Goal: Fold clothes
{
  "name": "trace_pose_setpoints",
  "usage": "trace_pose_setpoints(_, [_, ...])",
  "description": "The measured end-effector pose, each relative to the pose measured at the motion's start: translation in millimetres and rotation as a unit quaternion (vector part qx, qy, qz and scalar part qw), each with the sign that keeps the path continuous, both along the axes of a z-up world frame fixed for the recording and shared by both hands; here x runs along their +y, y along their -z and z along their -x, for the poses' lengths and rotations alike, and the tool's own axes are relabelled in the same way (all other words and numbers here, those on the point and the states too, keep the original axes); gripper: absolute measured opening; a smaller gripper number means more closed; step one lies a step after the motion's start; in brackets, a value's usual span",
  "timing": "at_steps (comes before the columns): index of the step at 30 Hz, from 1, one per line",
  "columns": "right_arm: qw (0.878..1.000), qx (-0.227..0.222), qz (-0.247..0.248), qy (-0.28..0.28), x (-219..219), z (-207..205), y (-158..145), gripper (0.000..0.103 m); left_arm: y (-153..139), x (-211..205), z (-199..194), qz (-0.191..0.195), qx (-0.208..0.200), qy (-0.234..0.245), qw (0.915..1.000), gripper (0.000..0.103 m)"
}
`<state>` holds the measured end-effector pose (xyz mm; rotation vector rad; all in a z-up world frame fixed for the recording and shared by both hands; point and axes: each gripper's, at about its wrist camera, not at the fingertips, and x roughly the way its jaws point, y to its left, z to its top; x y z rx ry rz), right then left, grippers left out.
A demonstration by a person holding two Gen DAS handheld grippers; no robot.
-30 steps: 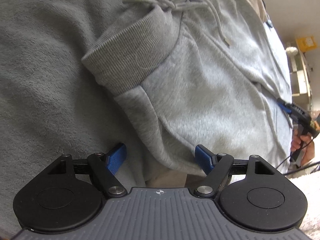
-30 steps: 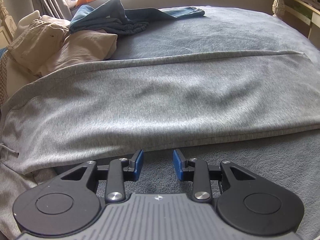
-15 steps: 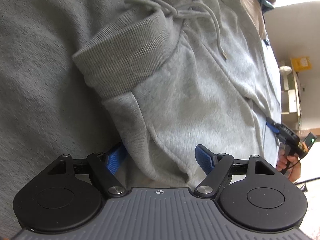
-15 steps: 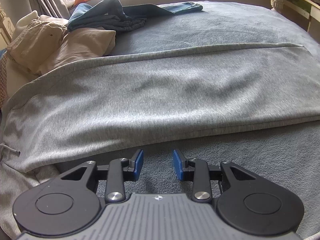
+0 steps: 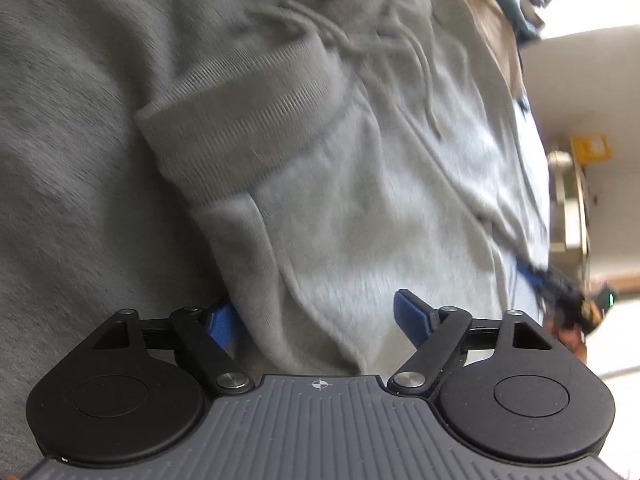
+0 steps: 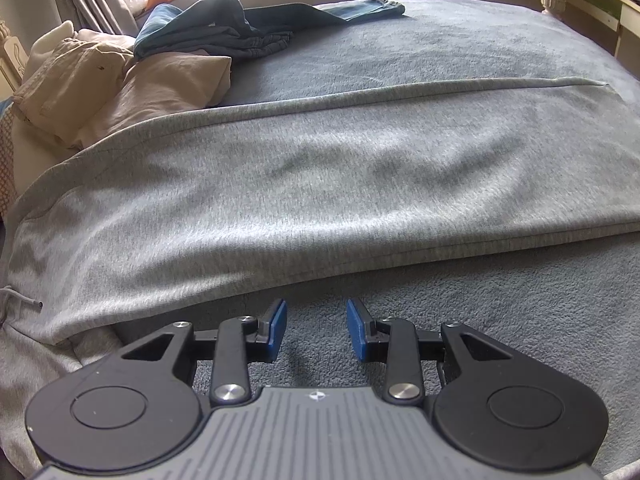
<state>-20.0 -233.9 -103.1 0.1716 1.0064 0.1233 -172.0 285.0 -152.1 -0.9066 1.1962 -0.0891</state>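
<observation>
Grey sweatpants (image 6: 320, 184) lay flat across the grey blanket (image 6: 460, 56) of the bed, long hem edge running just ahead of the right gripper (image 6: 316, 326). That claw stood spread, blue pads apart, hovering over bare blanket just short of the hem, gripping nothing. Open blanket lay beyond the pants toward the far side; beige clothes (image 6: 120, 88) and blue jeans (image 6: 240, 28) were heaped at the far left corner.

Left gripper (image 5: 320, 316) was spread wide with a fold of pant fabric near the ribbed waistband (image 5: 248, 120) lying between its pads, not pinched. Drawstring (image 5: 420, 76) trailed loose over the fabric. View blurred. A yellow label (image 5: 591, 147) showed at the right edge, writing unreadable
</observation>
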Motion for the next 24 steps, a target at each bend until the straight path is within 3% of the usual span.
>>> trace_pose_setpoints(5, [1.000, 0.000, 0.000, 0.000, -1, 0, 0, 0.036, 5, 2, 4, 0.016, -0.009, -0.038, 0.9991, 0.078])
trace_pose_setpoints(9, [1.000, 0.000, -0.001, 0.000, -1, 1, 0, 0.036, 3, -3, 4, 0.039, -0.025, -0.004, 0.9989, 0.078])
trace_pose_setpoints(12, [1.000, 0.002, -0.004, 0.002, -1, 0, 1, 0.036, 6, -3, 0, 0.046, -0.023, -0.008, 0.9987, 0.077])
trace_pose_setpoints(17, [1.000, -0.004, -0.009, 0.002, -2, 2, -1, 0.036, 4, 13, 0, 0.059, -0.025, -0.050, 0.9967, 0.071])
trace_pose_setpoints(21, [1.000, -0.013, -0.022, 0.015, -12, 5, -5, 0.036, 9, 5, -2, 0.041, -0.016, -0.022, 0.9988, 0.070])
trace_pose_setpoints(24, [0.998, -0.012, -0.049, 0.038, -25, 6, -6, 0.036, 0, 5, -13, -0.003, -0.007, 0.012, 0.9999, 0.068])
